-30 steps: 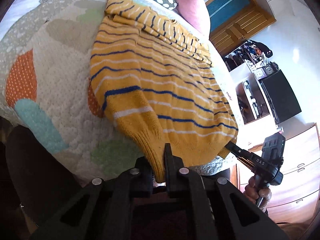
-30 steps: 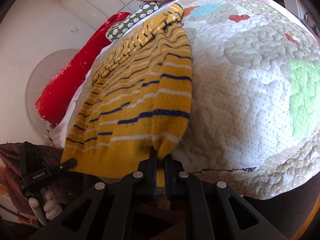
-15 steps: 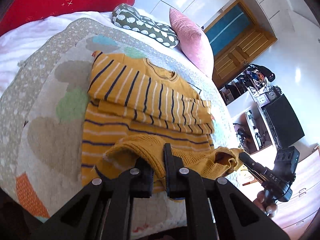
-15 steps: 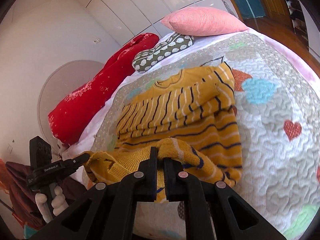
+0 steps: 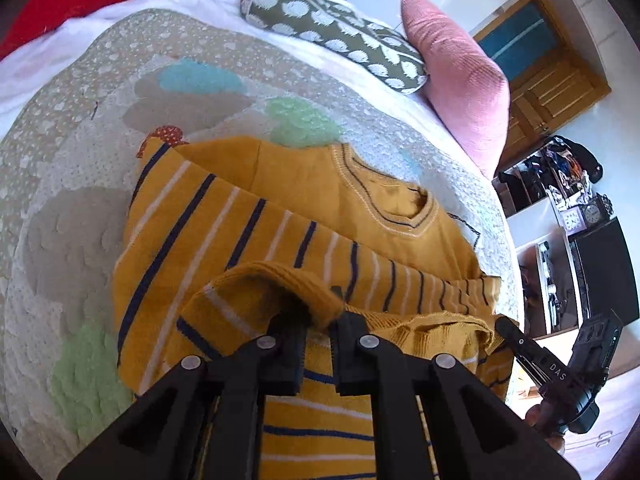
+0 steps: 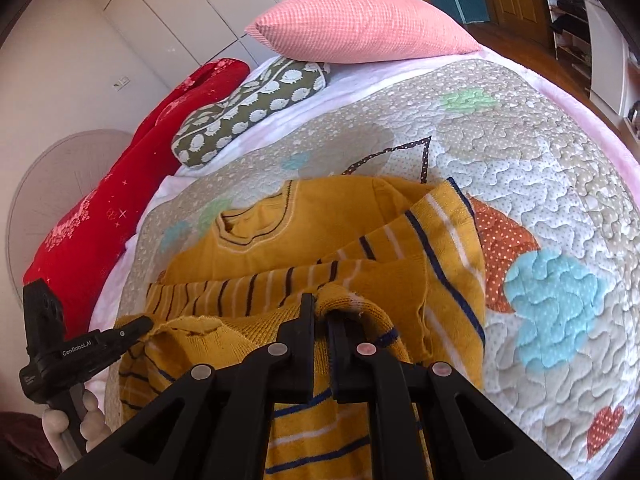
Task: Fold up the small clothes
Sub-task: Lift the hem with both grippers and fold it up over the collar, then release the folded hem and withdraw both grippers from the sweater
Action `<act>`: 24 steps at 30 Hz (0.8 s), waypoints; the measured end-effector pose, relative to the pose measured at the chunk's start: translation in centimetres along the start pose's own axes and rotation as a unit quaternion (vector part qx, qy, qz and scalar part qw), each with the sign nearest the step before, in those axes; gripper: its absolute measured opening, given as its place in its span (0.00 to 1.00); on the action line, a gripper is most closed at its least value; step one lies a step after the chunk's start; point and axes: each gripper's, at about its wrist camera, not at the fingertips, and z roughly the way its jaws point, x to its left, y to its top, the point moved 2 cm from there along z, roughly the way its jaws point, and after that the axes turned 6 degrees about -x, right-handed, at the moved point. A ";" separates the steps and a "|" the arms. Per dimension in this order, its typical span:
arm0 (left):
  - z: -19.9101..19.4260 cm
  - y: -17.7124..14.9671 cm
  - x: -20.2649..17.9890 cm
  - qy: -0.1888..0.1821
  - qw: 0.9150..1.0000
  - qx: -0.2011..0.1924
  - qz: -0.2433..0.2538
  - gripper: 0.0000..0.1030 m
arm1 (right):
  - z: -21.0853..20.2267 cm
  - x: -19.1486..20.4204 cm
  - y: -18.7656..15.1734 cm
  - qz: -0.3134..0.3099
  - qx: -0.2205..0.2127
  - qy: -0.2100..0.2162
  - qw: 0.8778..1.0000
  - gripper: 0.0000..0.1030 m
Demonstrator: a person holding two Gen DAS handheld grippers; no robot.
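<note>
Left gripper (image 5: pixel 320 330): clenched on the hem.
Right gripper (image 6: pixel 322 318): pinching the hem's other corner.
Sweater (image 5: pixel 304 200): mustard ribbed knit, navy-white stripes, on the quilt (image 6: pixel 540 168), collar pointing toward the pink pillow (image 6: pixel 360 26).

A bed (image 6: pixel 560 208) covered by a quilted spread with coloured heart patches carries a mustard striped sweater (image 6: pixel 320 228) lying on the quilt. At its head lie a pink pillow (image 6: pixel 360 28), a green patterned cushion (image 6: pixel 248 108) and a red bolster (image 6: pixel 120 184).
</note>
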 end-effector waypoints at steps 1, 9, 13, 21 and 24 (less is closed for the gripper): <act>0.4 0.2 0.6 -0.004 1.000 0.005 -0.014 0.09 | 0.7 -0.5 0.3 0.008 0.002 -0.007 1.000 0.07; -4.1 2.6 1.5 -0.033 0.997 -0.058 -0.030 0.47 | 1.1 -2.1 2.9 0.047 -0.024 -0.006 0.999 0.53; -6.0 2.1 0.9 -0.035 0.997 -0.065 -0.006 0.47 | -1.8 -1.3 3.6 0.022 -0.068 -0.015 0.997 0.56; -1.3 -1.9 -1.4 0.044 0.994 -0.020 0.098 0.47 | 2.1 6.2 -3.9 -0.144 0.054 0.041 0.987 0.29; 0.0 -1.3 0.9 0.123 0.987 -0.030 0.098 0.47 | 4.6 4.9 -4.2 -0.164 0.052 -0.023 0.985 0.25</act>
